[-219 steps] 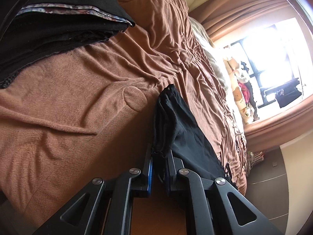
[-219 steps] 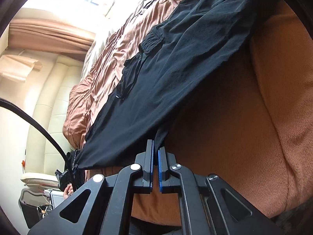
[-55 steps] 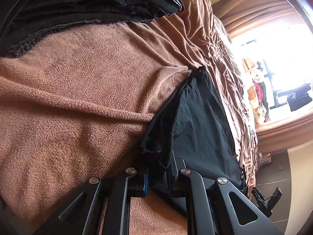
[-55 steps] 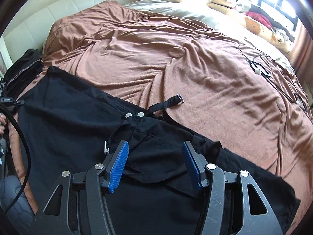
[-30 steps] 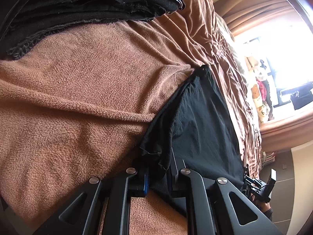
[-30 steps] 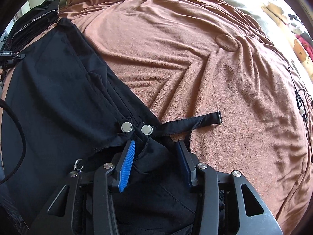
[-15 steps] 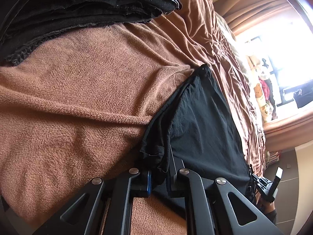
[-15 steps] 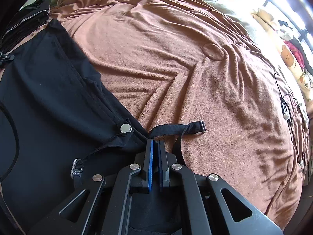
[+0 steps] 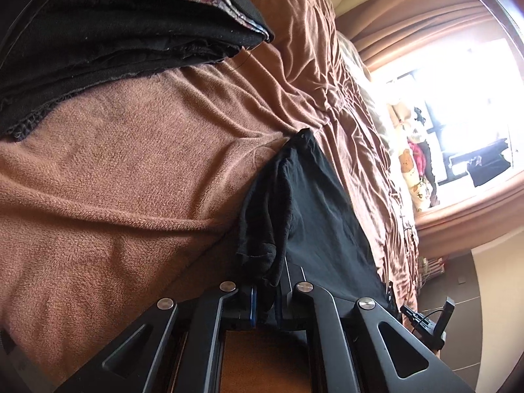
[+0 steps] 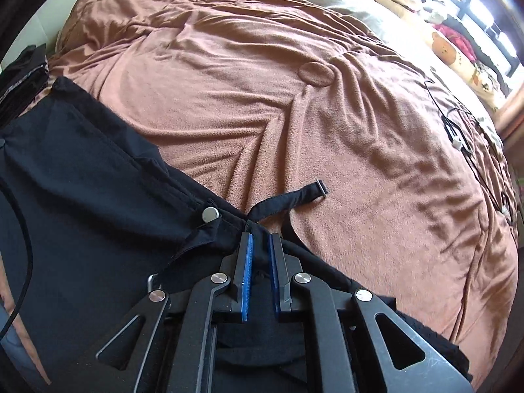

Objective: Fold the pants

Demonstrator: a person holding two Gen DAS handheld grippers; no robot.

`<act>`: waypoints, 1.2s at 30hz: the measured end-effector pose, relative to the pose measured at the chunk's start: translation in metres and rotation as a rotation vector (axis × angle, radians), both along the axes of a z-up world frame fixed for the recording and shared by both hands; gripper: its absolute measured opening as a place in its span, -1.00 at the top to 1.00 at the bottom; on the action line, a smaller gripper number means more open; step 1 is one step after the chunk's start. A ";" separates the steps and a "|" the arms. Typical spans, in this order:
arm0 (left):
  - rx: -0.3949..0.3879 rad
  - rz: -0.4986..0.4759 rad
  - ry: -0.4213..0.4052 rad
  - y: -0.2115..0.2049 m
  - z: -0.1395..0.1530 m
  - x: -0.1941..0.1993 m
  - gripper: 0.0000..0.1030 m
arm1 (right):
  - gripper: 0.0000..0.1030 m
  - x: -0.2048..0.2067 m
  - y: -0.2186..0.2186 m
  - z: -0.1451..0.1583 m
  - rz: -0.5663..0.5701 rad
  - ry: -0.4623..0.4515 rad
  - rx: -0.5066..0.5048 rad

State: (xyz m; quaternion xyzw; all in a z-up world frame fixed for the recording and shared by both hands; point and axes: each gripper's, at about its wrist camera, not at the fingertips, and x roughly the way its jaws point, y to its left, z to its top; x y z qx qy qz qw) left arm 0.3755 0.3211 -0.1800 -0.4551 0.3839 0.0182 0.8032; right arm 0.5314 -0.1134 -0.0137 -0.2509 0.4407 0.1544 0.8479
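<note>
The left gripper (image 9: 265, 298) was clamped on a bunched edge of the black pants (image 9: 311, 216), the dark cloth pinched between its blue-lined jaws and rising in a crumpled fold just past them. The right gripper (image 10: 260, 262) gripped the waistband of the same pants (image 10: 82, 203); its jaws, having closed onto the cloth, had just eased slightly apart, yet the fabric still sat pinched between the blue pads (image 10: 247, 271). Just left of that gripper lay a silver snap button (image 10: 210, 213), and a narrow black strap (image 10: 291, 201) with a small buckle at its end trailed from the waistband onto the bed. The pants lay spread flat along the near edge of the bed, stretched between the two grippers, on a rumpled brown blanket (image 10: 294, 114). Farther along the blanket, a round button-like dimple (image 10: 316, 73) gathered the folds. A stack of folded dark clothes (image 9: 114, 39) rested on the blanket beyond the left gripper, well apart from the pants. A thin black cable (image 10: 458, 137) ran over the far side of the bed, near a bright window (image 9: 458, 104) hung with brown curtains.
</note>
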 end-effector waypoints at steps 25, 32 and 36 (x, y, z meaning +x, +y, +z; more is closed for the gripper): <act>-0.042 -0.116 -0.071 0.002 0.046 0.013 0.85 | 0.86 -0.141 -0.015 -0.019 -0.220 0.180 0.365; -0.050 -0.127 -0.056 0.002 0.043 0.018 0.85 | 0.87 -0.163 -0.011 -0.044 -0.244 0.251 0.374; -0.055 -0.113 -0.046 0.002 0.039 0.016 0.85 | 0.87 -0.175 -0.009 -0.049 -0.241 0.283 0.380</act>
